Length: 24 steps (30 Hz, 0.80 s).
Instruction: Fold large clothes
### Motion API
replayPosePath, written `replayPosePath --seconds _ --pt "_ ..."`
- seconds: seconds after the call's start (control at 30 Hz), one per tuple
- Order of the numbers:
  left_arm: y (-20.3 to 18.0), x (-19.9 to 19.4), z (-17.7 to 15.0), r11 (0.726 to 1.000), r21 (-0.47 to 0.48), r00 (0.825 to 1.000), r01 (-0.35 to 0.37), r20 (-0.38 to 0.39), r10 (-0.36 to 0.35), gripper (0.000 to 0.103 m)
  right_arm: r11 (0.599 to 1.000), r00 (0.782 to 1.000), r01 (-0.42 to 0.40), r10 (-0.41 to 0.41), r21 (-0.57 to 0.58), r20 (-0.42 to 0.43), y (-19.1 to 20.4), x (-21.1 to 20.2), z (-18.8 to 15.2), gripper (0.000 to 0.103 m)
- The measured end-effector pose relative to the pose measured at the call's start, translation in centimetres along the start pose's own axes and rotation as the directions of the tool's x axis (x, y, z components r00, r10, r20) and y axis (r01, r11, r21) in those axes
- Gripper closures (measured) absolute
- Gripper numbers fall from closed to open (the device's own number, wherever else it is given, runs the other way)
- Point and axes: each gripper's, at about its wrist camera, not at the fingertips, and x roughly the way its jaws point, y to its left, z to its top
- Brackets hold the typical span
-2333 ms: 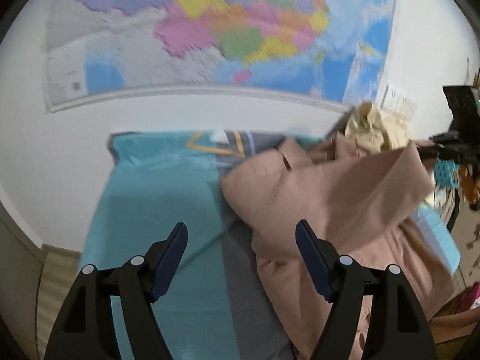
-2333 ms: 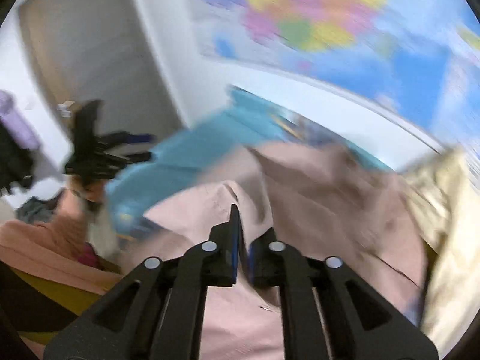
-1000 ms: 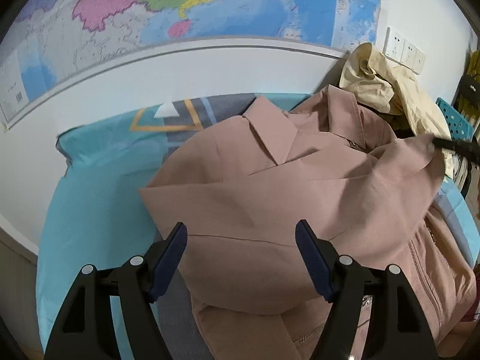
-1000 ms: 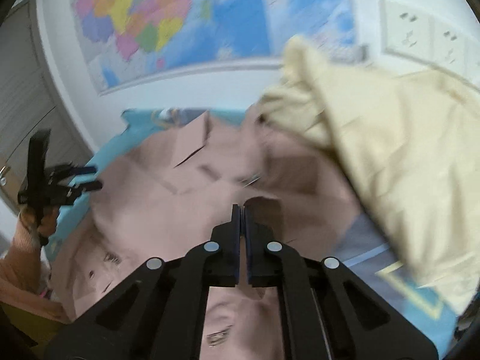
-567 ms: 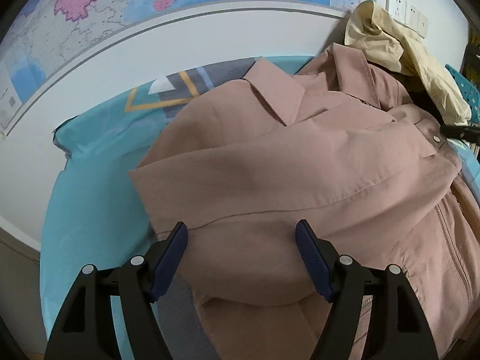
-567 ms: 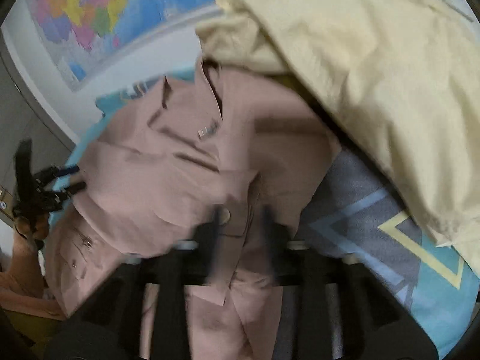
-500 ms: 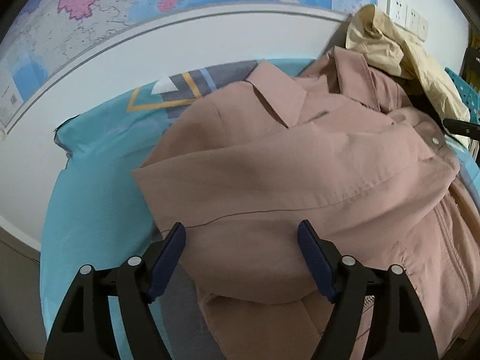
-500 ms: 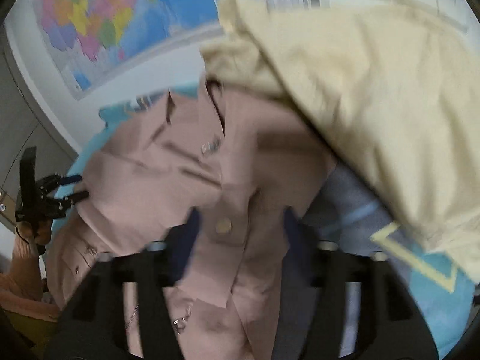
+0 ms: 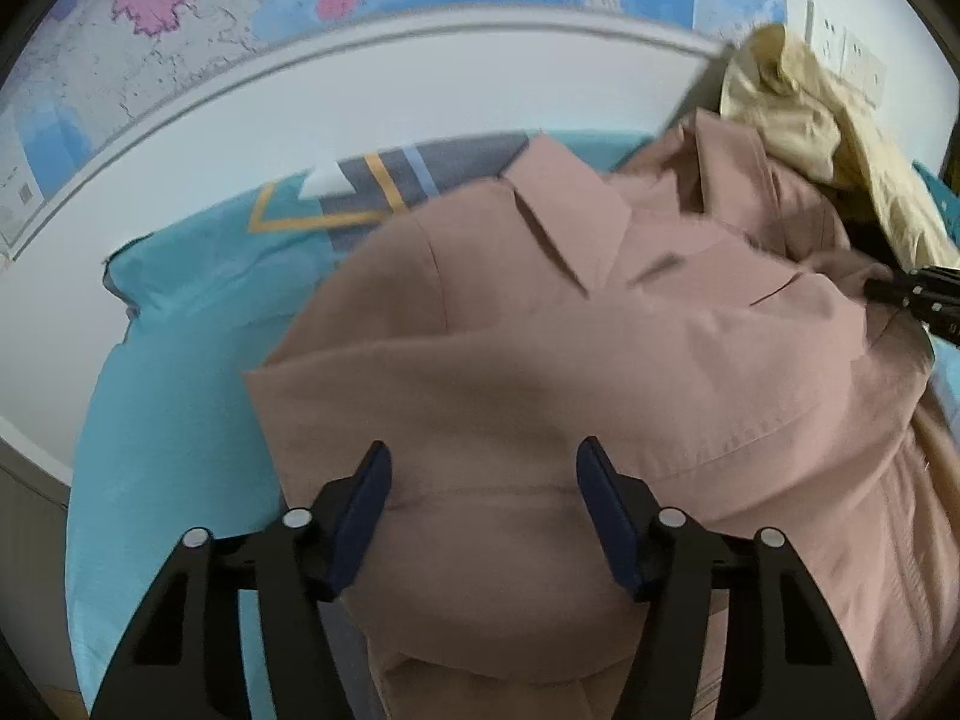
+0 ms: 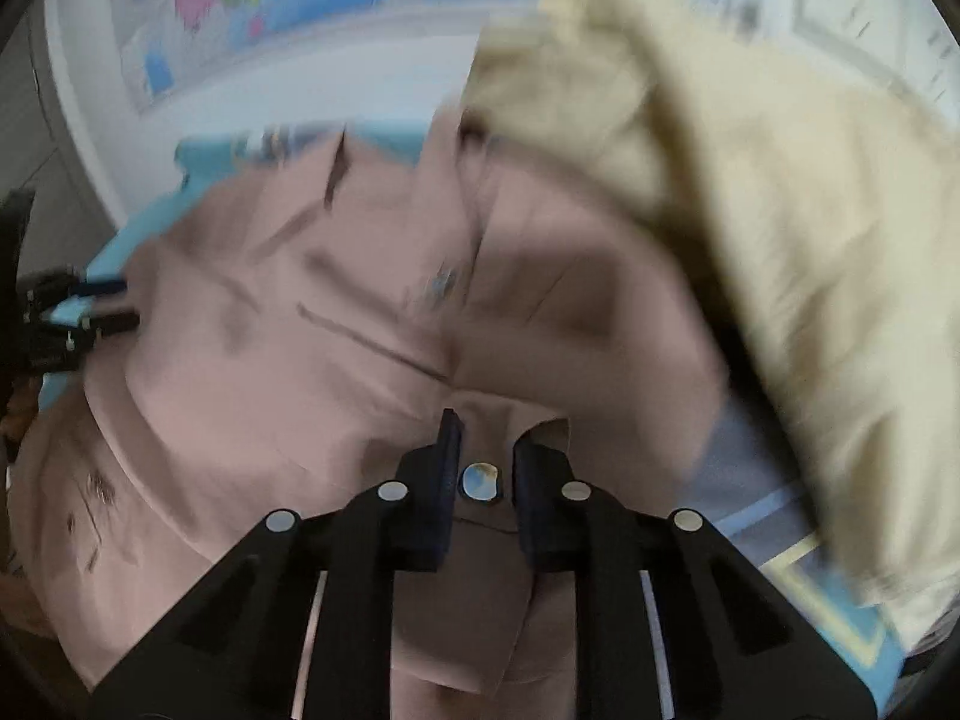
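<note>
Surface: a bed [image 9: 180, 372] with a turquoise cover, set against a wall that carries a map [image 9: 240, 30].
Garment: the pink jacket [image 9: 600, 360] lies on the bed, collar at the far side, one sleeve laid across the chest from left to right.
Progress: early, as I judge it. The jacket is spread and one sleeve is crossed over; the body is not yet folded and the cloth is rumpled on the right, so the other sleeve and the body folds look to be left.
Left gripper [image 9: 483, 516]: jaws wide apart and holding nothing, poised over the near left part of the jacket with the sleeve's shoulder end between and beyond them.
Right gripper [image 10: 485, 468]: jaws parted by a narrow gap, a button [image 10: 478, 480] on the cuff sitting in that gap; they do not look clamped on the cloth. The view is blurred.
Cuff position: at the right side of the jacket, right at the right jaws.
Other cloth: a cream garment [image 10: 750, 210] is heaped at the far right, its edge overlapping the jacket's far right shoulder.
</note>
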Motion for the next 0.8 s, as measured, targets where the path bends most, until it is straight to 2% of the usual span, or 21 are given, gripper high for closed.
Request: replayPosePath --seconds 0.1,0.13,0.27,0.37,0.43,0.47,0.5,0.53,0.57,0.63,0.7,0.8 --pt "0.1 -1.1 1.2 0.999 -0.030 0.997 -0.012 0.073 0.014 0.042 0.993 0.992 0.004 -0.019 0.117 0.128 -2.4 -2.2 1.6 0.100" --pt "-0.1 -1.2 1.4 0.999 -0.033 0.996 -0.021 0.090 0.024 0.042 0.991 0.991 0.012 -0.029 0.135 0.131 -3.0 -2.0 1.8 0.100" --pt "-0.9 0.4 1.2 1.000 -0.004 0.998 -0.027 0.048 0.028 0.042 0.987 1.000 0.007 -0.005 0.159 -0.013 -4.2 1.7 0.4 0.100" --pt "-1.2 2.0 0.4 0.998 0.029 0.999 -0.051 0.005 0.051 0.039 0.987 0.997 0.012 0.000 0.161 -0.073 -4.3 3.2 -0.8 0.099" --pt "-0.8 2.5 0.1 0.999 0.015 0.999 -0.050 -0.009 0.050 0.038 0.983 0.997 0.006 0.009 0.182 -0.082 -4.2 3.4 -0.9 0.089" --pt "-0.5 2.6 0.1 0.999 0.002 0.999 -0.047 -0.011 0.047 0.037 0.982 0.997 0.004 0.010 0.190 -0.072 -4.2 3.1 -0.8 0.087" --pt "-0.3 2.5 0.1 0.999 -0.008 0.999 -0.046 -0.012 0.045 0.037 0.980 0.999 0.003 0.007 0.198 -0.053 -4.2 2.3 -0.9 0.079" --pt "-0.3 2.3 0.0 0.999 -0.011 0.999 -0.045 -0.009 0.045 0.037 0.979 1.000 0.001 0.005 0.205 -0.027 -4.4 1.4 -0.9 0.065" --pt "-0.2 1.9 -0.1 0.999 -0.010 0.999 -0.041 0.001 0.041 0.037 0.978 1.000 -0.004 0.005 0.210 -0.006 -4.7 0.8 -0.9 0.061" --pt "-0.2 1.1 -0.3 0.999 -0.002 0.999 -0.033 0.018 0.033 0.035 0.980 0.999 -0.034 0.026 0.195 0.042 -4.0 -1.2 -1.1 0.061" --pt "-0.4 0.7 -0.6 1.000 0.013 0.999 -0.028 0.027 0.028 0.032 0.985 0.996 -0.077 0.070 0.153 0.050 -2.7 -2.0 -1.4 0.061" --pt "-0.7 1.0 -0.9 0.999 0.035 0.999 -0.038 0.017 0.037 0.032 0.995 0.996 -0.087 0.088 0.049 -0.020 -0.2 -0.7 -1.6 0.061"
